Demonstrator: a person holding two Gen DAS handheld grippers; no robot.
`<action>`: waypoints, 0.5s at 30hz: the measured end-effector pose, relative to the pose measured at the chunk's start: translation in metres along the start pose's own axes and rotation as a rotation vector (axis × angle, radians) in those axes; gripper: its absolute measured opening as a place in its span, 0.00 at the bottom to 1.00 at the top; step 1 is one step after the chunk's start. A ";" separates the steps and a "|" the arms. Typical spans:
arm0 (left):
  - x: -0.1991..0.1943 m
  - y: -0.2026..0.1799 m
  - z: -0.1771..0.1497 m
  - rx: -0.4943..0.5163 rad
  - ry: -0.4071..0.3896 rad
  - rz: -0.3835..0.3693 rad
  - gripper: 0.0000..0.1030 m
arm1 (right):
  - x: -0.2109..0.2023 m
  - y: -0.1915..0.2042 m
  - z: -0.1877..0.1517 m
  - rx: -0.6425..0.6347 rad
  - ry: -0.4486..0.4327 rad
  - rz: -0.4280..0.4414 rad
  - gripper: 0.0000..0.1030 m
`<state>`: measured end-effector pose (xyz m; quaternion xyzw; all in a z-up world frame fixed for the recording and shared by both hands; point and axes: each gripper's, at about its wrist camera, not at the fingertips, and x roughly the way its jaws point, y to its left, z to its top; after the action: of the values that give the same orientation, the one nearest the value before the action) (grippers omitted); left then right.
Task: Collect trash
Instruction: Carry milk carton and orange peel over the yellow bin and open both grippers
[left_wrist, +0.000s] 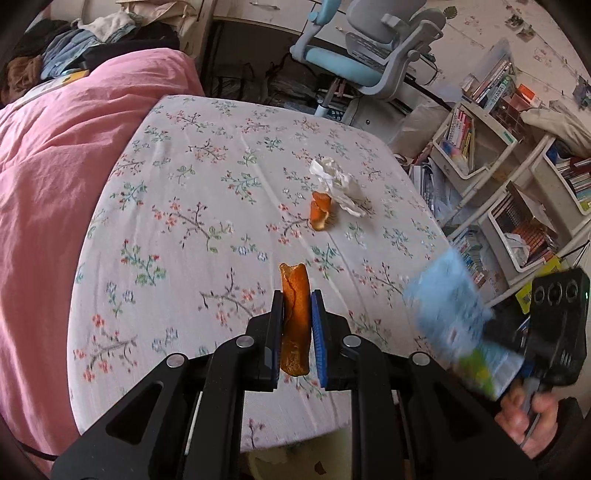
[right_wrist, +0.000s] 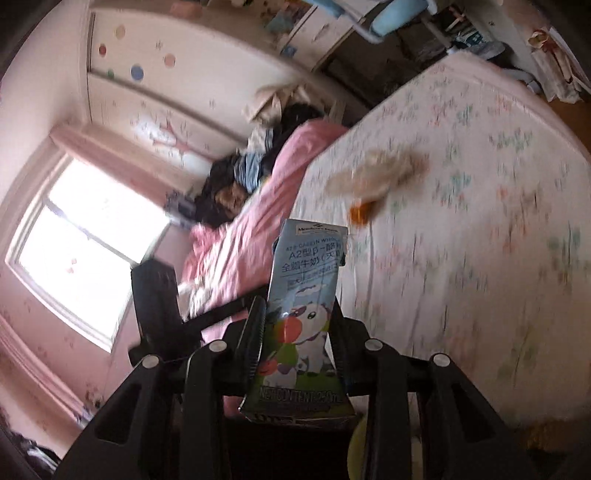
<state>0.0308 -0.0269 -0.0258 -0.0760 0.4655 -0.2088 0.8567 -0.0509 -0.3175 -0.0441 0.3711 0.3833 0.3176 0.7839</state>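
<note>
Peel strip (left_wrist: 294, 317) clamped upright between the left gripper (left_wrist: 297, 314) pads, one black, one blue; it hangs above the near edge of the floral bedsheet (left_wrist: 207, 206). Right gripper (right_wrist: 297, 321) clenched on a milk carton (right_wrist: 303, 306), cow print facing the camera, top end forward; from the left wrist view the same carton (left_wrist: 458, 325) shows blurred at right, with the person's hand (left_wrist: 528, 417) under the black handle. Further out on the sheet: second orange peel piece (left_wrist: 319, 213) touching a crumpled white tissue (left_wrist: 338, 184), both lying loose mid-bed. Pink duvet (left_wrist: 48, 177) bunched along the left side. Beyond the bed: grey-blue desk chair (left_wrist: 373, 48), white shelf carts with books (left_wrist: 517, 177). Right wrist view is motion-blurred; window (right_wrist: 85, 251) at left.
</note>
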 end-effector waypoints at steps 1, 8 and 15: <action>-0.002 -0.001 -0.003 -0.003 -0.001 0.002 0.14 | 0.000 0.004 -0.008 -0.017 0.019 -0.009 0.33; -0.012 -0.006 -0.025 -0.007 -0.008 0.037 0.14 | 0.014 0.022 -0.060 -0.126 0.182 -0.095 0.33; -0.021 -0.015 -0.059 -0.001 0.010 0.060 0.14 | 0.032 0.025 -0.077 -0.201 0.261 -0.178 0.33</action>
<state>-0.0320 -0.0281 -0.0375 -0.0614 0.4718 -0.1829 0.8603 -0.1043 -0.2539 -0.0683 0.2113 0.4791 0.3293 0.7857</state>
